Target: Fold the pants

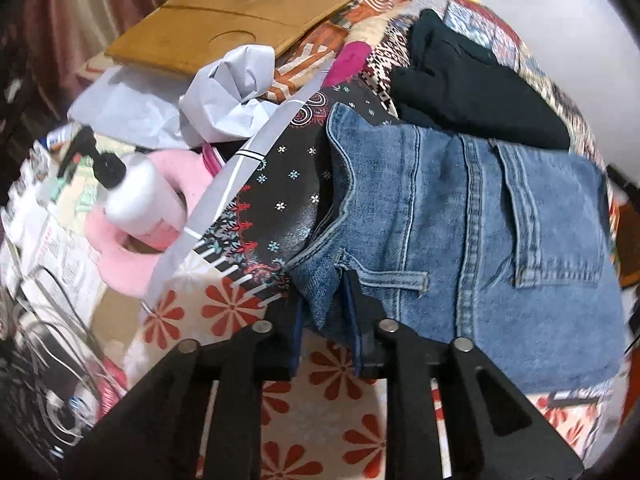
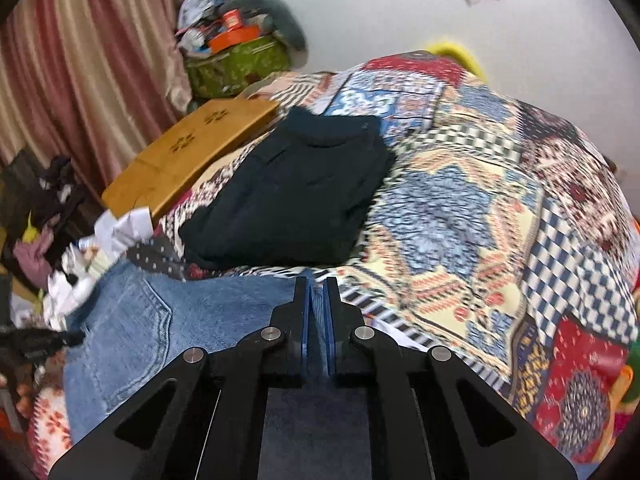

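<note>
Blue denim pants [image 1: 460, 240] lie folded on the patterned bedspread, back pocket up. My left gripper [image 1: 322, 280] is shut on the waistband corner of the pants at their near left edge. In the right wrist view the pants [image 2: 160, 332] spread to the lower left. My right gripper [image 2: 318, 284] is shut on a thin edge of the denim at its far side. The left gripper's black tip [image 2: 40, 340] shows at the left edge of the right wrist view.
A folded black garment [image 2: 292, 196] lies just beyond the jeans, and shows in the left wrist view [image 1: 472, 80]. A wooden lap board [image 1: 236, 16], crumpled paper [image 1: 228, 92], a white pump bottle [image 1: 140, 196] and a pink cushion [image 1: 120, 252] crowd the left. A patchwork quilt [image 2: 480, 200] spreads right.
</note>
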The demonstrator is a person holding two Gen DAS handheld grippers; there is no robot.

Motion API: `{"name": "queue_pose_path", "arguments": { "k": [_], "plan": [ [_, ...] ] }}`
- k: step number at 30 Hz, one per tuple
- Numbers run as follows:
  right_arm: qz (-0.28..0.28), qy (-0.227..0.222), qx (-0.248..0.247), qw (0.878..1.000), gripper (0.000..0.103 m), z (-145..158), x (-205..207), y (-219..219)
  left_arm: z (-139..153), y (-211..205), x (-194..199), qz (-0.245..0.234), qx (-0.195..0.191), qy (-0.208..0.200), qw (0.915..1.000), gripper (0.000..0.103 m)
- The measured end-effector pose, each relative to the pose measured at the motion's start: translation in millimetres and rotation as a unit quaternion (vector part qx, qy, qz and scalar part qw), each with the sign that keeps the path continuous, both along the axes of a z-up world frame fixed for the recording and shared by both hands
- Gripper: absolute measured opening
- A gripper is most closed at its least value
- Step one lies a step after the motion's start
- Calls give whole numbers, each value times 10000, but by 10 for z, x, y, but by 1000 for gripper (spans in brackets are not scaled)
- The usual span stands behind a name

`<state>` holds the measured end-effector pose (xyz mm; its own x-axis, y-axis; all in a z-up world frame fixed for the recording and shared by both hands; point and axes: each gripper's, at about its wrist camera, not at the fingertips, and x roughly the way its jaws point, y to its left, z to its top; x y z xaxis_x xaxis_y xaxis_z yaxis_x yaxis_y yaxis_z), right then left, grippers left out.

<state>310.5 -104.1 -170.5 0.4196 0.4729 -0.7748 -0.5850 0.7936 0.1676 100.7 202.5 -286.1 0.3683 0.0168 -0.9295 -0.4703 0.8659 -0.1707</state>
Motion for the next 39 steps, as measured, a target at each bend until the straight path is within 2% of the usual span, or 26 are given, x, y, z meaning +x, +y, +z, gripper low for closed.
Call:
{"name": "queue_pose_path", "arguments": {
  "k": [5, 7, 8, 9, 10, 13, 17, 21, 24, 27, 29, 33, 36, 39],
  "plan": [
    [-268, 65, 158, 9995, 7, 313, -86, -480, 288, -15, -62, -119, 497, -102, 9986, 29],
    [-324, 78, 137, 9994, 15, 399, -185, -661, 489, -31, -71, -156, 883, -229, 9957, 30],
    [-356, 74, 125, 9993, 26, 432, -245, -746, 575, -39, -69, -188, 975, -302, 9946, 32],
    [-406, 59, 123, 9991, 36, 464, -317, -847, 693, -53, -49, -247, 1036, -439, 9933, 37],
    [-466, 33, 147, 9988, 39, 496, -407, -969, 764, -63, -32, -279, 1049, -533, 9927, 47],
    [-744, -76, 93, 9972, 40, 568, -637, -1310, 963, -145, 91, -406, 1096, -859, 9894, 64],
    [-1318, -108, 201, 9910, 49, 588, -864, -1818, 1059, -296, 370, -602, 942, -1007, 9886, 69],
    [-2053, -106, 216, 9784, 50, 535, -1092, -2399, 1015, -570, 714, -916, 682, -933, 9891, 77],
    [-2709, 15, 260, 9622, 50, 417, -1242, -2873, 928, -846, 899, -1243, 575, -789, 9874, 78],
    [-3371, 205, 243, 9409, 50, 219, -1386, -3317, 832, -1093, 1038, -1541, 523, -611, 9848, 78],
    [-3766, 402, 279, 9251, 50, 50, -1447, -3617, 768, -1276, 1112, -1757, 534, -490, 9818, 78],
    [-4479, 785, 528, 8891, 50, -306, -1478, -4152, 601, -1574, 1226, -2089, 642, -232, 9756, 86],
    [-4732, 954, 769, 8724, 50, -491, -1460, -4345, 527, -1670, 1242, -1981, 842, -221, 9763, 98],
    [-4800, 1141, 831, 8658, 50, -712, -1348, -4442, 500, -1642, 1246, -1883, 783, -209, 9788, 101]
  ]
}}
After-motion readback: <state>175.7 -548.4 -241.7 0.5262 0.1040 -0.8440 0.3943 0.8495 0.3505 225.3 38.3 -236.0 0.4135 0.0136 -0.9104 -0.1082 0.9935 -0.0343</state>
